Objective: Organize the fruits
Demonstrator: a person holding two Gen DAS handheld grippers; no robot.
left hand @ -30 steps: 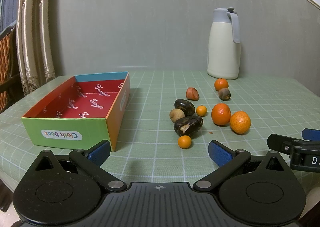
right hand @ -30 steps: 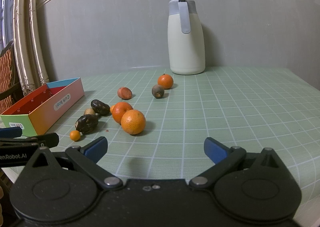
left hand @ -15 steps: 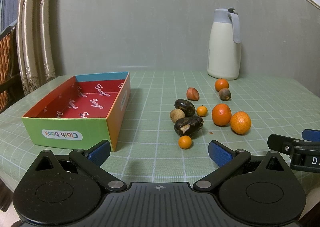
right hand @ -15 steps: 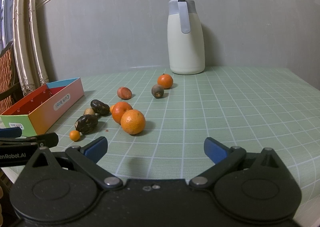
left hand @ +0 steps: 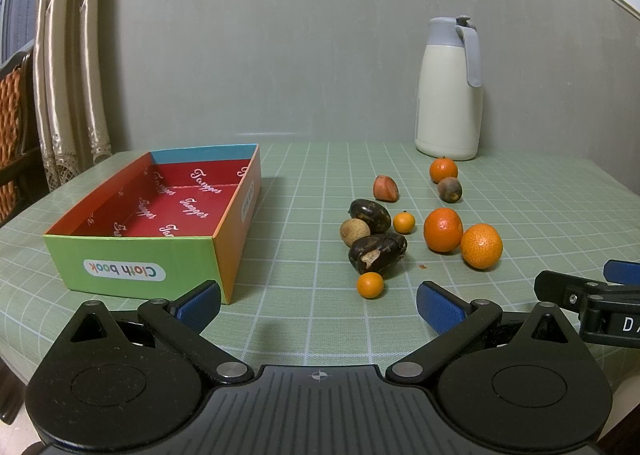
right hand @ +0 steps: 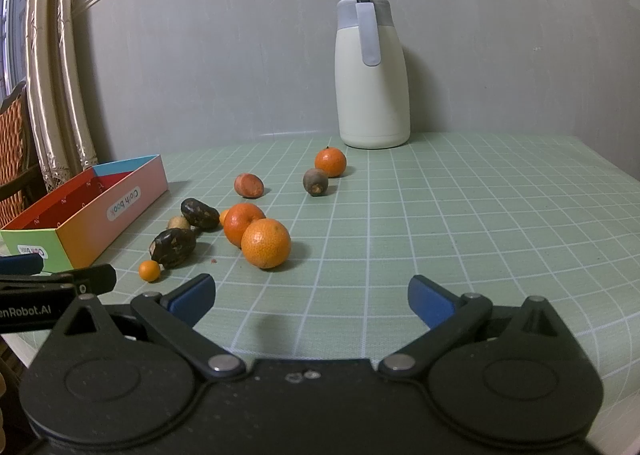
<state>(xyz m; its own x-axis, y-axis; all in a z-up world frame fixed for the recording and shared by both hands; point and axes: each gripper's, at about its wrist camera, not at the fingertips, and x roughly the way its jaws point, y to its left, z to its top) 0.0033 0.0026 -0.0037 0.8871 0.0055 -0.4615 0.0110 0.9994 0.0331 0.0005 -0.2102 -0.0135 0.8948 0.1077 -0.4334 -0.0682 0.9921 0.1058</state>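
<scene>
While the left hand-held gripper (left hand: pixel 318 299) stands with jaws apart and empty, the small kumquat (left hand: pixel 370 285) lies just ahead, slightly right; the box (left hand: pixel 132 255) sits to its left. From the right wrist, the right hand-held gripper (right hand: pixel 312 297) also gapes empty, the nearest orange (right hand: pixel 265 243) ahead-left; another small fruit hides behind the oranges.

Grey wall (left hand: pixel 280 55), cream curtains (left hand: pixel 68 75)

Both wrist cameras sit low at the table's (left hand: pixel 304 319) near edge, side by side, facing the wall, sharing the fruit pile (left hand: pixel 376 233) and jug (right hand: pixel 372 71).
</scene>
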